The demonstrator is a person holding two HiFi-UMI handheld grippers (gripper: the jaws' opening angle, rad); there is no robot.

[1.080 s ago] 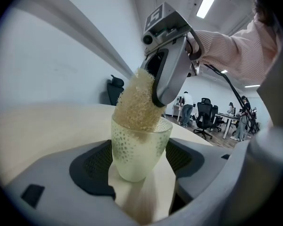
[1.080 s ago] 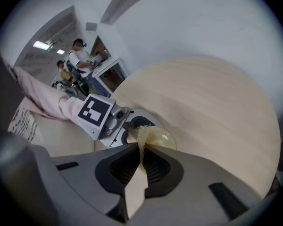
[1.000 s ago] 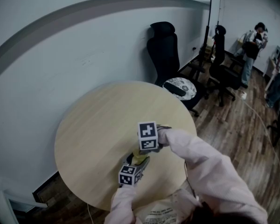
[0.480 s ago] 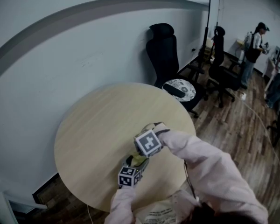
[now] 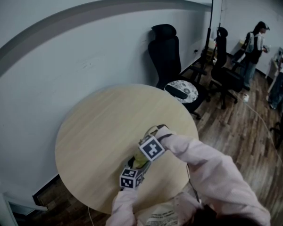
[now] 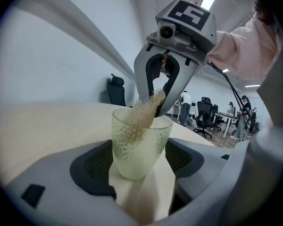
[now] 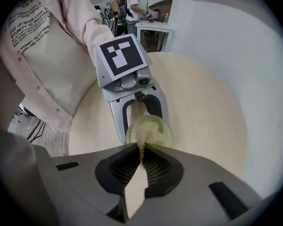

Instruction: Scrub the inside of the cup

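A pale yellow-green dimpled cup (image 6: pixel 137 147) stands upright between the jaws of my left gripper (image 6: pixel 140 166), which is shut on its sides. In the head view the cup (image 5: pixel 140 160) shows just beyond the left marker cube, near the table's front edge. My right gripper (image 6: pixel 156 106) points straight down over the cup and is shut on a beige mesh scrubber (image 6: pixel 144 113). The scrubber's lower end hangs inside the cup. In the right gripper view the scrubber (image 7: pixel 142 144) runs from the pinched jaws into the cup's mouth (image 7: pixel 153 128), with the left gripper's fingers (image 7: pixel 119 121) on either side.
The round pale wooden table (image 5: pixel 94 121) is bare apart from the cup. Behind it stand a black office chair (image 5: pixel 164 51) and a patterned seat (image 5: pixel 181 89). More chairs and people (image 5: pixel 252 48) are at the far right on the wooden floor.
The right gripper has rolled about its own axis and sunk slightly toward the cup, its marker cube showing a different face. The left gripper and cup have stayed put.
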